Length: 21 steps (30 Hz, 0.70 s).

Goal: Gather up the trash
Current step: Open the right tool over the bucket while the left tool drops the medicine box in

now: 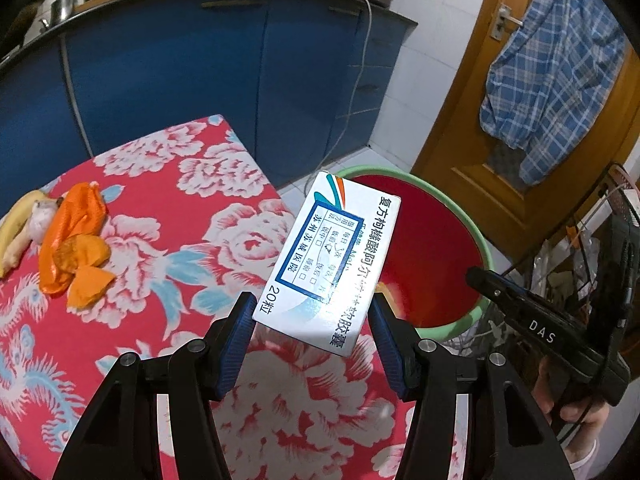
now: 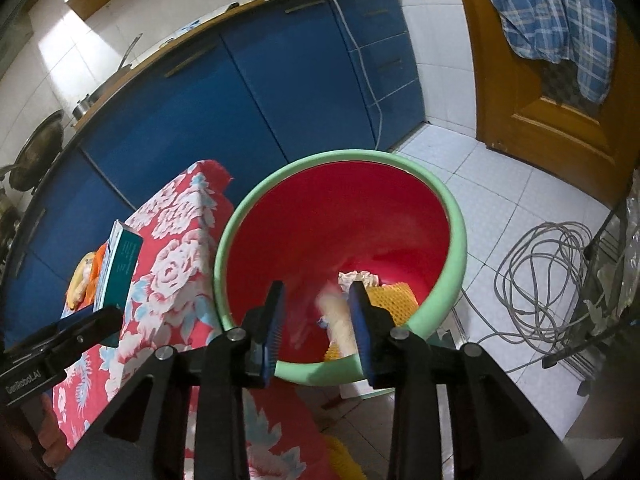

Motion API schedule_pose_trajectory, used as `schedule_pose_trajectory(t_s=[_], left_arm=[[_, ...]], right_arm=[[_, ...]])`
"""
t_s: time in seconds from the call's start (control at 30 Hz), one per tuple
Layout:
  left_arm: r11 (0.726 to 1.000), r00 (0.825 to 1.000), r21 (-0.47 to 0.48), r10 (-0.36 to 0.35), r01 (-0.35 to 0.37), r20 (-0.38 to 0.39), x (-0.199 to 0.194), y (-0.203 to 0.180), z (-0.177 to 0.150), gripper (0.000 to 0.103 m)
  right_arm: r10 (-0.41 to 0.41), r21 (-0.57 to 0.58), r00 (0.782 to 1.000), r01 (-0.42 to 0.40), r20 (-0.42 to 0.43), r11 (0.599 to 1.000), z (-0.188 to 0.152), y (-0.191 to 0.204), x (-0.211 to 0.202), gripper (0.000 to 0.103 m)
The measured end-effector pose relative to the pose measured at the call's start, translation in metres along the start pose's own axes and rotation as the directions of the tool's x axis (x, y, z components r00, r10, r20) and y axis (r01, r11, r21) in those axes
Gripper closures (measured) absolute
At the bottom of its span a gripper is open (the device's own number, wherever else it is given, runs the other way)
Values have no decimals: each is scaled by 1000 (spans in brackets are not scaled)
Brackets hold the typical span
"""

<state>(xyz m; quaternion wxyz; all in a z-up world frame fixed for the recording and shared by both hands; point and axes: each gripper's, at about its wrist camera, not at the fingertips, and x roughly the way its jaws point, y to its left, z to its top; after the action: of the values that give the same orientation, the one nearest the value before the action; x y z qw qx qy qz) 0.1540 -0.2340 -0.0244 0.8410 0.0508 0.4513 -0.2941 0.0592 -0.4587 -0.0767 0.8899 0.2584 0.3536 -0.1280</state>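
Observation:
My left gripper is shut on a white medicine box, which tilts up above the edge of the red floral table. An orange bag and orange peels lie beside a banana peel at the table's far left. My right gripper hangs over the red bin with a green rim. Its jaws stand apart. A blurred pale scrap is between them, close to the right pad and clear of the left one. Crumpled tissue and yellow foam netting lie in the bin.
Blue kitchen cabinets run behind the table and bin. A wooden door with a plaid shirt stands at the right. A coil of grey cable lies on the tiled floor beside a wire rack.

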Motion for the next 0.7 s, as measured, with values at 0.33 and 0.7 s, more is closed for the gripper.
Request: schedule_pose_trajectory(t_s=[0.33, 0.7], left_arm=[[998, 999, 52, -30, 32, -30, 30, -24, 8, 44], [997, 999, 73, -33, 34, -21, 50, -35, 16, 42]], right_arm=[[-9, 24, 1000, 8, 15, 1000, -1, -12, -10, 66], [-17, 37, 1000, 17, 23, 999, -1, -18, -14, 66]])
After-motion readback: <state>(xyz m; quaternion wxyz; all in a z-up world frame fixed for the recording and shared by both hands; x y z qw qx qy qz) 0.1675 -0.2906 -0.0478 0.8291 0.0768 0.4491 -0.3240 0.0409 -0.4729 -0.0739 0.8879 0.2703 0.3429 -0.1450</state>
